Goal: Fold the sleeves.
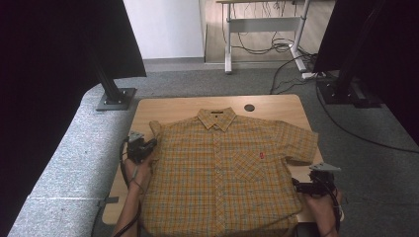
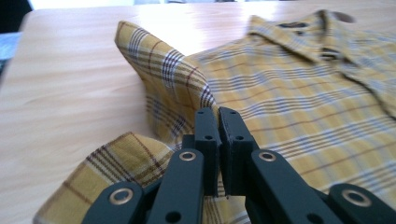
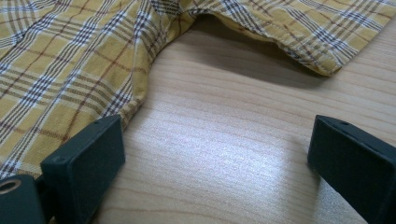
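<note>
A yellow plaid short-sleeved shirt [image 1: 222,168] lies front-up on the wooden table [image 1: 173,106], collar toward the far side. My left gripper [image 1: 147,146] is at the shirt's left edge, jaws shut on the sleeve [image 2: 159,70]; the fabric bunches and lifts around the closed fingertips [image 2: 205,123]. My right gripper [image 1: 298,185] rests by the shirt's right side below the other sleeve [image 1: 301,143]. In the right gripper view that gripper [image 3: 217,140] stands wide open over bare wood, one finger [image 3: 88,154] at the shirt's side seam [image 3: 70,56].
A round cable hole [image 1: 249,107] sits in the table's far edge behind the collar. Black frame posts [image 1: 111,89] stand on the carpet at both sides. A desk with loose cables [image 1: 267,29] is farther back. The shirt's hem reaches the near table edge.
</note>
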Demonstrator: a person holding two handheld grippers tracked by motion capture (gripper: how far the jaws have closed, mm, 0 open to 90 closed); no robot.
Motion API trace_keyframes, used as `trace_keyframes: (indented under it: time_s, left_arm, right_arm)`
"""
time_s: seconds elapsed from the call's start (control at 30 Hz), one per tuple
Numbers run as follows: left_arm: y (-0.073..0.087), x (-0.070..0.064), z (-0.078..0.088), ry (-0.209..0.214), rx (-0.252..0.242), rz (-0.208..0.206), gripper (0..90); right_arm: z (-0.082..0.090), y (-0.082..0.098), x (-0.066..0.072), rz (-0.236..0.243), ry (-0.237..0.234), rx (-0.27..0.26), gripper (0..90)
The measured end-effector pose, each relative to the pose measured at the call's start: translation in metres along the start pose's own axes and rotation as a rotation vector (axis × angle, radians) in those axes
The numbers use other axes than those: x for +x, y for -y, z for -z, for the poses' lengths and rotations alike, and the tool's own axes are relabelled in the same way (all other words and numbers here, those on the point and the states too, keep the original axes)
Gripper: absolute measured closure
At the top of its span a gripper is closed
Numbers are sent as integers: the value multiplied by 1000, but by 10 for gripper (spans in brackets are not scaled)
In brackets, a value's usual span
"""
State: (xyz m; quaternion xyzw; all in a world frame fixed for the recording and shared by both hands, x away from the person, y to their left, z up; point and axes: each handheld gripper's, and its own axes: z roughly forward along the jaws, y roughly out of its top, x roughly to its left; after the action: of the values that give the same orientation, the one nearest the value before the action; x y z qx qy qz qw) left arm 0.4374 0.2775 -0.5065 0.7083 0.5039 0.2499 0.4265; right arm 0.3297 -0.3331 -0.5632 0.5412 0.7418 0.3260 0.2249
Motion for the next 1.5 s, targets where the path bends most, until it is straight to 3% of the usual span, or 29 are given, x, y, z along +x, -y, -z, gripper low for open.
trace_keyframes:
  time_s: [0.17, 0.33, 0.7, 0.93, 1.03, 1.17, 1.5]
  left_arm:
    - [-6, -26, -11, 38, 22, -66, 867]
    - [-4, -45, -27, 45, 86, -132, 866]
    - [11, -62, -55, 26, 194, -215, 862]
    - [15, -63, -58, 30, 205, -224, 833]
    - [13, -61, -56, 53, 202, -193, 804]
    - [6, -59, -46, 76, 175, -174, 749]
    - [-16, -47, -18, 66, 97, -151, 687]
  right_arm:
    - [0, 0, 0, 1, -1, 0, 34]
    - [0, 0, 0, 1, -2, 0, 34]
    - [-1, 0, 0, 3, -2, -1, 34]
    - [-1, 0, 0, 3, -3, 0, 34]
    - [-1, 0, 0, 4, -3, -1, 34]
    - [-1, 0, 0, 4, -4, 0, 34]
    - [-1, 0, 1, 6, -6, -1, 34]
